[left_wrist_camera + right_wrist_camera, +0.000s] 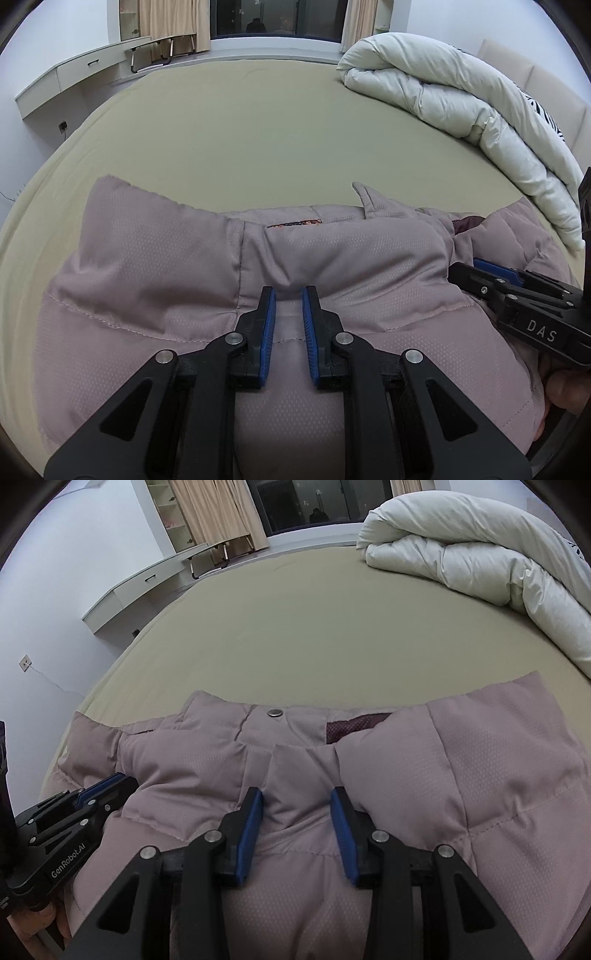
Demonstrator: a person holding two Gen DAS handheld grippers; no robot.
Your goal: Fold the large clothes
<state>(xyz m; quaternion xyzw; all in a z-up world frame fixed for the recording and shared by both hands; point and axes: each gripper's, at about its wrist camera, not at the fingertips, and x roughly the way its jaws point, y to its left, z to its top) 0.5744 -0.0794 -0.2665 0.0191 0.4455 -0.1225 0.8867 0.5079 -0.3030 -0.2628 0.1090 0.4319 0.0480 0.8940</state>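
Note:
A puffy mauve quilted jacket [155,266] lies on the bed's near side; it also fills the lower half of the right wrist view [498,760], where a metal snap [275,712] shows at its far edge. My left gripper [289,295] rests over the jacket with its jaws slightly apart and a ridge of fabric between the blue pads; it also shows in the right wrist view [110,782]. My right gripper [297,795] sits over a fabric fold, jaws open wider. It also appears at the right of the left wrist view [469,267].
The bed has an olive sheet [258,122]. A rolled white duvet [461,107] lies at the far right by the headboard. A wall-mounted white desk [74,74] and a folded chair stand beyond the bed on the left, with curtains and a dark window behind.

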